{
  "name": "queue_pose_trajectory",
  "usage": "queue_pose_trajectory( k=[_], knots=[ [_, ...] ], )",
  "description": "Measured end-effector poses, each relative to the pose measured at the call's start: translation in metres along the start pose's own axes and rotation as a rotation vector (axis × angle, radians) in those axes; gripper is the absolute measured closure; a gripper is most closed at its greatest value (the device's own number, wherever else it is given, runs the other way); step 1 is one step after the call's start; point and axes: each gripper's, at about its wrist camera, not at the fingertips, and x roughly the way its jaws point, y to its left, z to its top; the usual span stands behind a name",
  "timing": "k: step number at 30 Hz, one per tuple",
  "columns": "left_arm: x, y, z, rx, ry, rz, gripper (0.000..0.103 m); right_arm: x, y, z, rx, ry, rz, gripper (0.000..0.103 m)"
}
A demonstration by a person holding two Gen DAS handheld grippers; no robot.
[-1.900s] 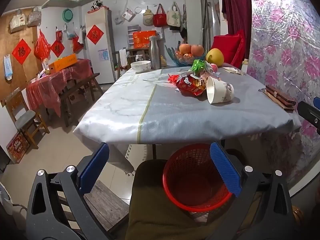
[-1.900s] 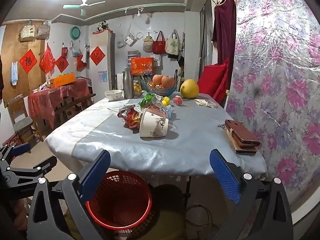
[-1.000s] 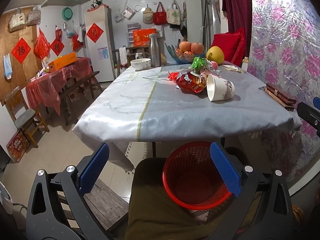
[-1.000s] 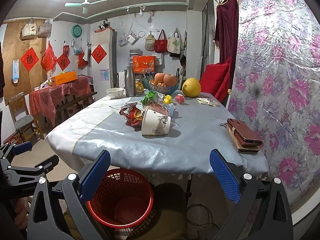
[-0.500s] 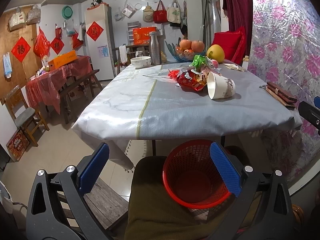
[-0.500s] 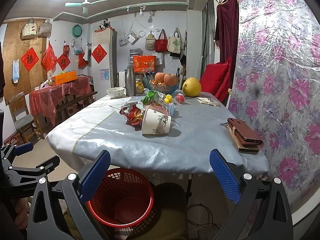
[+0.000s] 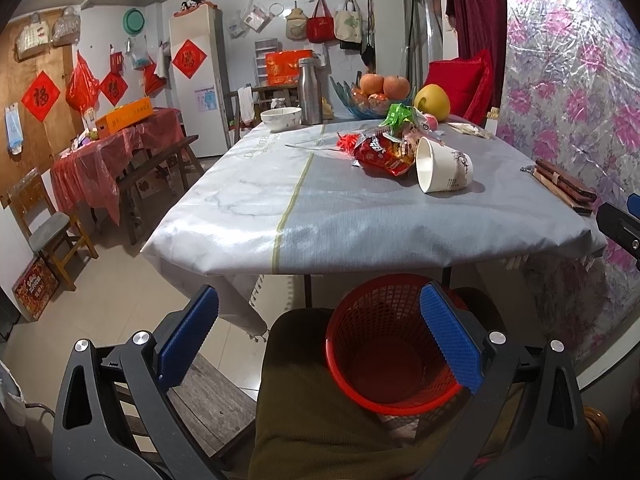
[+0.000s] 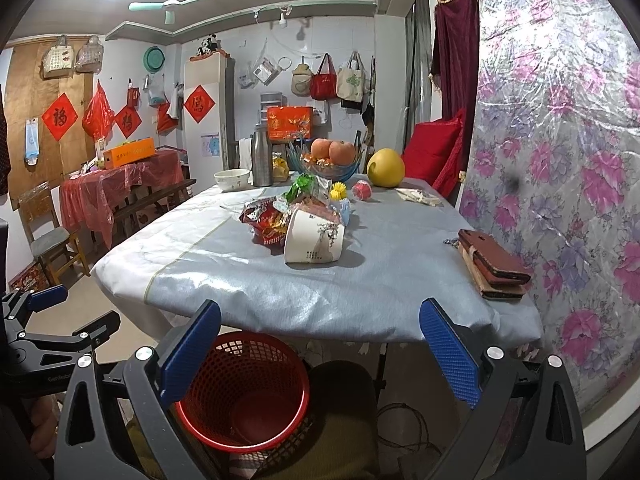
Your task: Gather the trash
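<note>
1. The blue-padded fingers [image 7: 188,336] of the left gripper [image 7: 320,332] stand wide apart, holding nothing, low in front of the table.
2. The blue-padded fingers [image 8: 448,354] of the right gripper [image 8: 320,348] are also spread wide and hold nothing.
3. A round red plastic mesh basket [image 7: 384,344] sits below the near table edge, on a dark olive seat [image 7: 320,420].
4. The table, covered in a pale grey cloth [image 8: 320,288], carries the trash near its middle: a white paper cup [image 8: 314,242] lying on its side, touching a crumpled red snack bag [image 8: 266,218], with a green wrapper [image 8: 302,184] just behind.
5. A stack of brown phone cases [image 8: 494,266] lies near the table's right edge.
</note>
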Motion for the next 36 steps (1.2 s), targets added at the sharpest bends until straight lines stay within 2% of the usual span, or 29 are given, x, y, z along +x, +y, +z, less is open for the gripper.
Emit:
queue_pose_trajectory(
  k=[2, 3, 4, 6, 9, 12, 16, 17, 21, 25, 29, 30, 31, 32, 36],
  knots=[
    [0.006, 0.002, 0.0, 0.02, 0.063, 0.016, 0.007, 0.008, -0.001, -0.003, -0.001, 0.014, -0.004, 0.005],
    [0.01, 0.004, 0.0, 0.051, 0.155, 0.031, 0.007, 0.017, -0.003, -0.006, 0.002, 0.031, -0.002, 0.005],
    [0.014, 0.007, 0.0, 0.045, 0.168, 0.031, 0.007, 0.023, -0.004, -0.007, 0.005, 0.043, 0.001, 0.005],
    [0.024, 0.012, -0.002, 0.01, 0.129, 0.029, 0.007, 0.04, -0.009, -0.012, 0.01, 0.067, 0.003, 0.006],
    [0.039, 0.025, -0.004, -0.026, 0.123, 0.053, 0.007, 0.073, -0.011, -0.015, 0.023, 0.134, 0.036, 0.006],
    [0.053, 0.038, -0.004, -0.052, 0.068, 0.1, 0.007, 0.105, -0.009, -0.013, 0.024, 0.179, 0.06, 0.006],
    [0.067, 0.059, -0.002, -0.047, 0.038, 0.165, 0.007, 0.148, -0.004, -0.001, 0.048, 0.217, 0.109, 0.006],
    [0.077, 0.058, -0.005, -0.1, 0.072, 0.131, 0.007, 0.156, -0.003, 0.003, 0.053, 0.221, 0.116, 0.006],
    [0.099, 0.065, -0.003, -0.173, 0.119, 0.083, 0.007, 0.2, 0.001, 0.031, 0.085, 0.222, 0.141, 0.006],
    [0.113, 0.069, 0.01, -0.167, 0.103, 0.07, 0.007, 0.247, -0.004, 0.055, 0.146, 0.238, 0.092, 0.006],
    [0.121, 0.067, 0.025, -0.158, 0.09, 0.043, 0.007, 0.283, -0.019, 0.061, 0.225, 0.304, 0.113, 0.006],
    [0.124, 0.065, 0.029, -0.155, 0.088, 0.036, 0.007, 0.286, -0.022, 0.06, 0.238, 0.306, 0.125, 0.006],
    [0.127, 0.063, 0.033, -0.155, 0.091, 0.027, 0.007, 0.287, -0.026, 0.058, 0.252, 0.298, 0.155, 0.018],
    [0.13, 0.061, 0.037, -0.156, 0.094, 0.018, 0.007, 0.287, -0.028, 0.057, 0.266, 0.287, 0.192, 0.018],
    [0.142, 0.052, 0.048, -0.152, 0.108, -0.017, 0.007, 0.272, -0.036, 0.051, 0.274, 0.239, 0.217, 0.018]
  ],
)
